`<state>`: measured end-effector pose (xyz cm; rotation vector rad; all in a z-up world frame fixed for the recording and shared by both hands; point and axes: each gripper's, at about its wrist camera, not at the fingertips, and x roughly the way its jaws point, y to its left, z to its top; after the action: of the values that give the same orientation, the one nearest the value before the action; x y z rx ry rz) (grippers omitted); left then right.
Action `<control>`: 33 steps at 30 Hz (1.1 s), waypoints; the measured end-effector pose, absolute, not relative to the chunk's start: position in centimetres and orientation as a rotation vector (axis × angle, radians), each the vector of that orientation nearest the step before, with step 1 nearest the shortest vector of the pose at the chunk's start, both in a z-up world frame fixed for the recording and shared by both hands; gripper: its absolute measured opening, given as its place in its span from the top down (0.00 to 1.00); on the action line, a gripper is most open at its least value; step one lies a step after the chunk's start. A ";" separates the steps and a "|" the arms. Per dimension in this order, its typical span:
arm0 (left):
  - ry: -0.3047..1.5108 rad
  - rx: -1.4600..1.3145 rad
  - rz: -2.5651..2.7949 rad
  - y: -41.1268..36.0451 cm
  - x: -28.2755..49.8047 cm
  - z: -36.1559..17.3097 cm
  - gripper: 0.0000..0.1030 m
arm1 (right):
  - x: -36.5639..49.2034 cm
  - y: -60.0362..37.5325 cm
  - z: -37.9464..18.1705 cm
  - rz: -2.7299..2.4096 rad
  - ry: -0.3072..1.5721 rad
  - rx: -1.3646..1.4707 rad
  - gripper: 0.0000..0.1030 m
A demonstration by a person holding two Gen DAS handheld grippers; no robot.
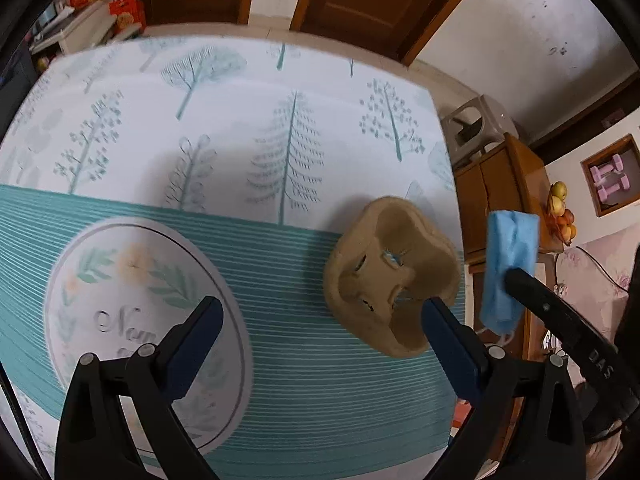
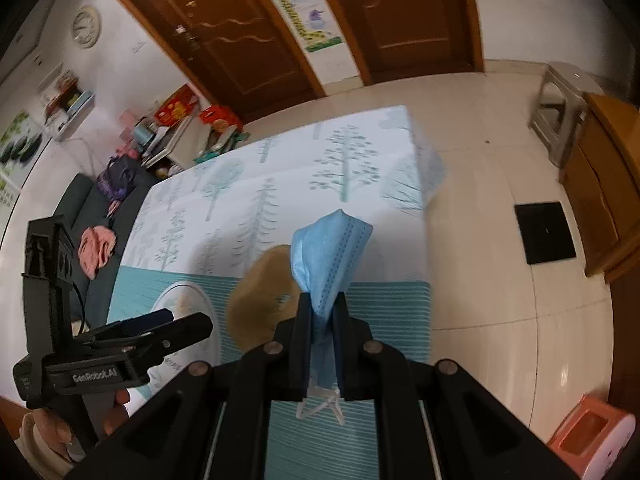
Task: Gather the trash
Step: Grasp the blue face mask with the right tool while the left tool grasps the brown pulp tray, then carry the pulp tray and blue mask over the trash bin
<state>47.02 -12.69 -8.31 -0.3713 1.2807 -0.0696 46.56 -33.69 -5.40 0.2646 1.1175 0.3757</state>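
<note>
A brown paper-pulp cup carrier (image 1: 390, 276) lies on the tree-patterned play mat (image 1: 224, 128), near its right edge. My left gripper (image 1: 320, 314) is open above the mat, its right finger just in front of the carrier. My right gripper (image 2: 323, 300) is shut on a blue face mask (image 2: 330, 256) and holds it up in the air above the mat; the mask also shows in the left wrist view (image 1: 508, 268). In the right wrist view the carrier (image 2: 260, 300) is blurred and partly hidden behind the mask. The left gripper appears there at lower left (image 2: 176, 326).
A wooden cabinet (image 1: 500, 200) stands right of the mat, a grey plastic stool (image 2: 560, 108) behind it. A black mat (image 2: 546, 232) lies on the tiled floor. An orange and white bin (image 2: 592, 436) stands at lower right. Boxes and clutter (image 2: 180, 124) line the far wall.
</note>
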 end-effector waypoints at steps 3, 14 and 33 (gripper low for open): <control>1.313 -0.397 -0.063 -13.2 47.5 -9.7 0.07 | 46.3 -34.5 -6.1 0.363 1.127 0.275 0.91; 1.367 -0.512 -0.065 -13.9 47.5 -12.4 0.78 | 43.9 -34.6 -7.7 0.372 1.166 0.297 0.91; 1.183 -0.271 -0.116 -7.5 32.5 -2.5 0.91 | 31.5 -28.4 -5.5 0.382 1.142 0.352 0.91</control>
<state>32.50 -7.51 -2.48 -0.2706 1.1835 -0.1155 31.53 -28.38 -5.47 0.3519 1.1417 0.3817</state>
